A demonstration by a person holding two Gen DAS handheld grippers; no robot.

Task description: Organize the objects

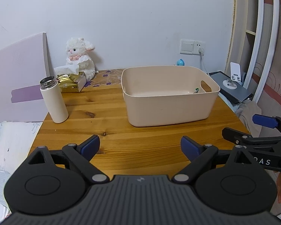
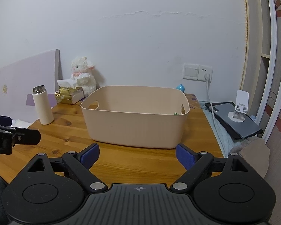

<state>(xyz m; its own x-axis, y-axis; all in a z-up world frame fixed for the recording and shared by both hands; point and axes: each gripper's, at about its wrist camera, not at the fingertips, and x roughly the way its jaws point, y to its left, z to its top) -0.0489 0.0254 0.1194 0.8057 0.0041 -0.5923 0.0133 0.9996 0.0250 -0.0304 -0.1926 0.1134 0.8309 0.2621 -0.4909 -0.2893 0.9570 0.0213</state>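
I hold the left gripper (image 1: 140, 148) and right gripper (image 2: 137, 154) spread and empty over the near tabletop (image 1: 112, 131), squared up to the beige bin (image 1: 170, 95) at centre, which already seems to hold a small green item (image 1: 196, 90), while the white flask (image 1: 54, 101) stands far left.

A beige plastic bin (image 1: 166, 110) with rounded corners and cut-out handles in its end walls is set upright on the wooden desk (image 1: 106, 146), right of centre. A small green item (image 1: 196, 90) is seen lying inside it against the right end wall; what it is cannot be told. A white flask (image 1: 53, 101) with a bare metal neck and no cap is stood upright near the desk's left edge, well apart from the bin. A gold tissue pack (image 1: 70, 83) with a tissue pulled up is placed just behind the flask, and a white plush lamb (image 1: 80, 56) is seated against the wall behind the pack.
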